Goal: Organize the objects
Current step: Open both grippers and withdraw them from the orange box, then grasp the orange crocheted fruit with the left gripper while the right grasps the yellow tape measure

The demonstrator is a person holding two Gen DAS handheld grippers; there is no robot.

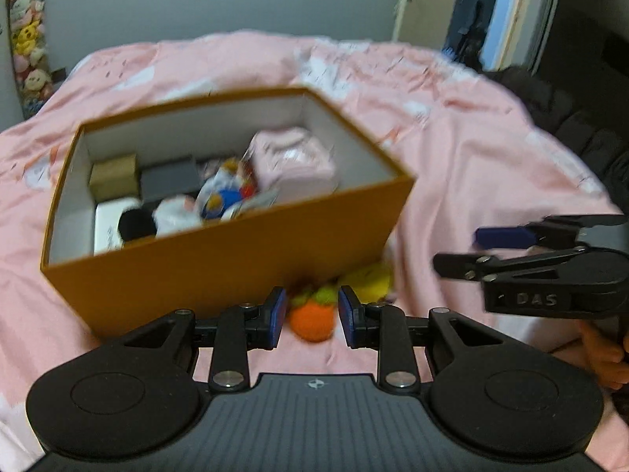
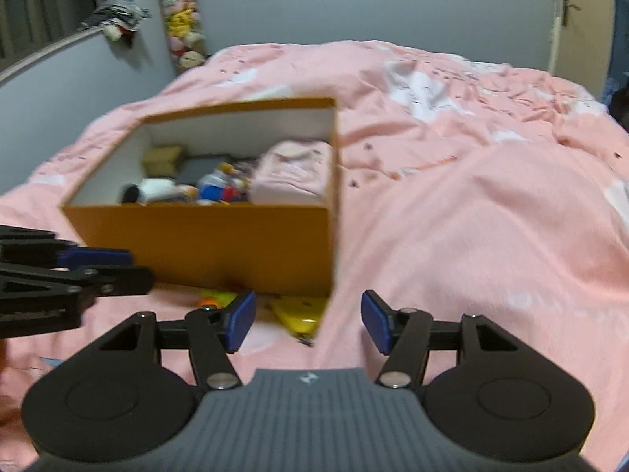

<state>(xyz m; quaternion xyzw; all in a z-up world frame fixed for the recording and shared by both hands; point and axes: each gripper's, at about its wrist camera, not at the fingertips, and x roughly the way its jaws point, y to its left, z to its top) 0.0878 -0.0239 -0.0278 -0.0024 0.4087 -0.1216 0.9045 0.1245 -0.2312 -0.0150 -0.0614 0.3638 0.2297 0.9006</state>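
An open orange box (image 1: 220, 271) (image 2: 204, 244) sits on a pink bed. It holds a pink pouch (image 1: 295, 161) (image 2: 295, 173), a blue and white duck toy (image 1: 224, 192) (image 2: 216, 188), a white and black plush (image 1: 157, 216) and small tan and grey boxes. In front of the box lie an orange knitted toy (image 1: 312, 320) and a yellow toy (image 1: 369, 279) (image 2: 300, 312). My left gripper (image 1: 311, 316) is open, its jaws on either side of the orange toy, just above it. My right gripper (image 2: 308, 320) is open and empty near the box's front right corner.
The pink duvet (image 2: 471, 196) covers the bed. A column of plush toys (image 2: 182, 19) hangs in the far corner. A door (image 2: 566, 11) stands at the back right. Dark clothing (image 1: 570, 126) lies at the bed's right edge.
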